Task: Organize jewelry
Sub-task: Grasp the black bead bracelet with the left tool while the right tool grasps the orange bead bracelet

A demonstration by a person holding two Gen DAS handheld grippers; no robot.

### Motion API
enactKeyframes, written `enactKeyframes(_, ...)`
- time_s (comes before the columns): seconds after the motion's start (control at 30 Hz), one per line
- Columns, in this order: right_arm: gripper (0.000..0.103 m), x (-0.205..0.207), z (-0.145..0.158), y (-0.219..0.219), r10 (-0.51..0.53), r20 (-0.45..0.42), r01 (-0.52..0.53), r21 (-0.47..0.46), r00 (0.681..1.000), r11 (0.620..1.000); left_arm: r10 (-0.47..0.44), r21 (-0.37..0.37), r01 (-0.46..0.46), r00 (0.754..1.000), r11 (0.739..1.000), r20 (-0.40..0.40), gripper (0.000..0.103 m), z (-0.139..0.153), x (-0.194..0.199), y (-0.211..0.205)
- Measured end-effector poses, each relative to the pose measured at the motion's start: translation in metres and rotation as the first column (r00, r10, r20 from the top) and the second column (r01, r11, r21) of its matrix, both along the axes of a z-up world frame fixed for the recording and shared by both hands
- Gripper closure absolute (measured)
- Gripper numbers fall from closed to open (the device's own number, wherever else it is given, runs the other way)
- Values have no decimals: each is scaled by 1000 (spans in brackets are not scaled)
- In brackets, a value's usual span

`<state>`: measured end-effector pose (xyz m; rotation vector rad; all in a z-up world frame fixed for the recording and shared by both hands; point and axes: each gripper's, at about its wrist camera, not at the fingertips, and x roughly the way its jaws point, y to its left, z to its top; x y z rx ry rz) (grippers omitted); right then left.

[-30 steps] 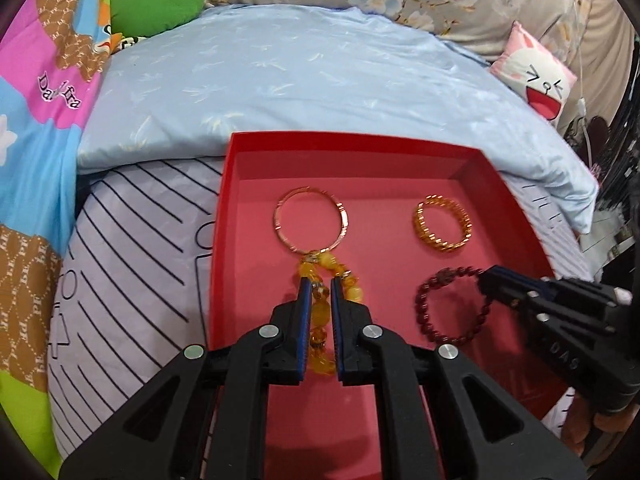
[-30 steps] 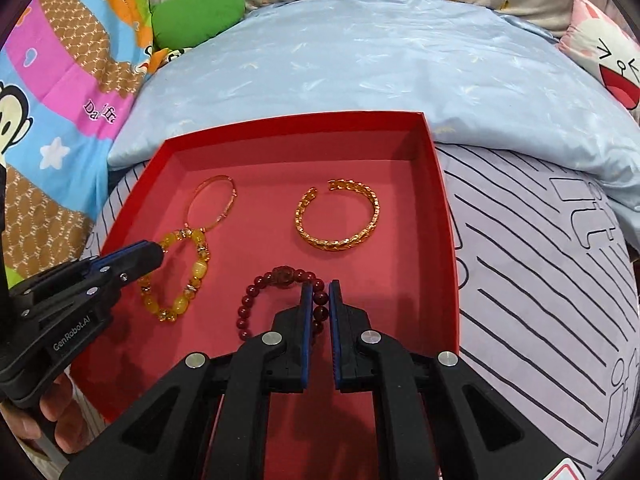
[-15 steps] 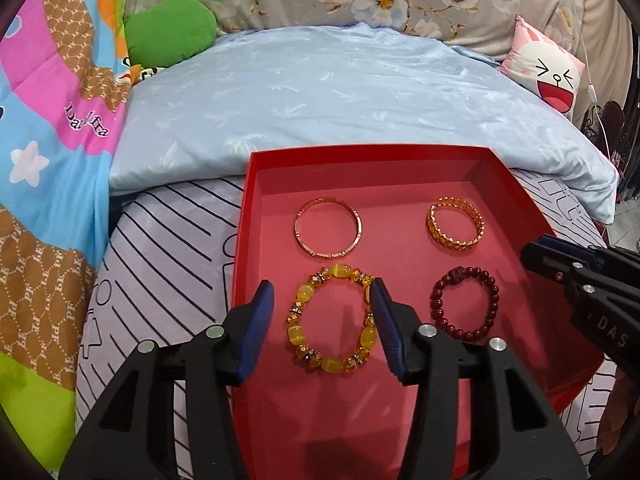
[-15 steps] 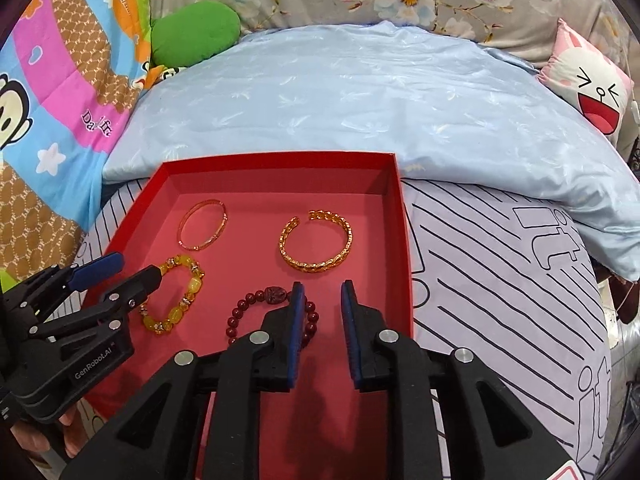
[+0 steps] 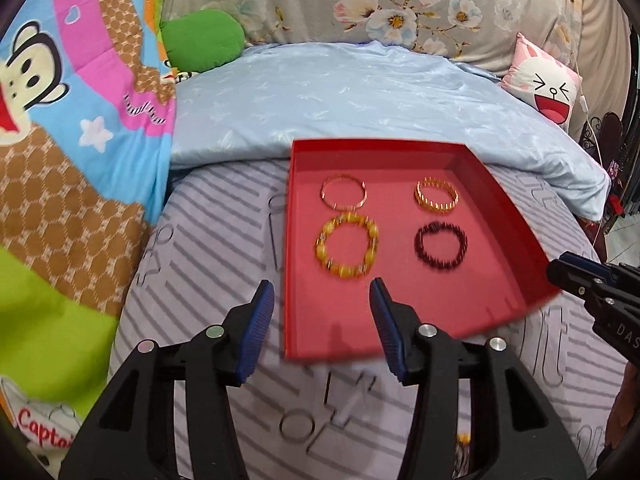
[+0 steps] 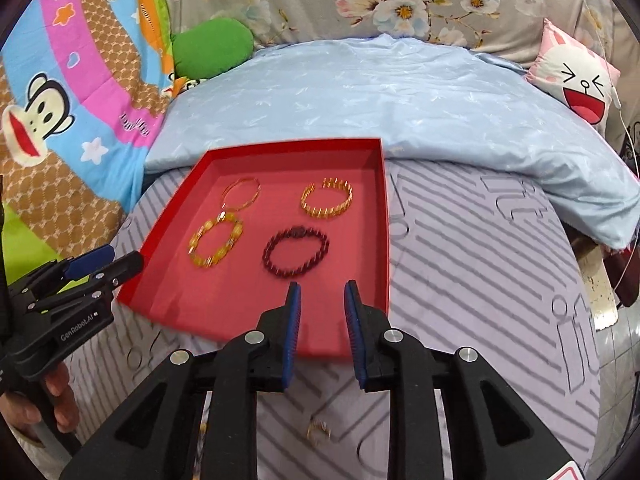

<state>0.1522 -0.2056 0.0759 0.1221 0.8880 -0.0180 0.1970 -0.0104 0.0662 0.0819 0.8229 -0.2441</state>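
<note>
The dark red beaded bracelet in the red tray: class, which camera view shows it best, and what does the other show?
The right wrist view. There the dark red beaded bracelet lies just beyond that tool's fingertips, near the picture's middle, with single beads and a larger carved bead discernible. The left wrist view shows the bracelet further off to the right and blurred, a dark ring only.

The tray looked like matt red card with a smooth floor. In it, a thin bangle and a ribbed cuff shone like polished gold metal. The yellow bracelet had glossy, translucent beads; the dark red bracelet looked duller. The blanket was pale blue cloth with a satin sheen. The striped sheet was matt cloth. Both grippers' frames were matt black plastic, with ridged blue pads and bright metal screw heads.
</note>
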Motion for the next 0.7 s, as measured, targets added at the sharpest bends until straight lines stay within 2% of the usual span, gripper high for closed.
enactKeyframes(0.3, 80, -63, -21, 24, 49, -59, -49, -4, 997, 999, 41, 14, -40, 997, 999, -66, 56, -26, -61, 22)
enactKeyframes(0.7, 80, -90, -44, 55, 114, -99, -115, -10, 989, 993, 35, -8, -36, 993, 999, -110, 56, -49, -114, 28)
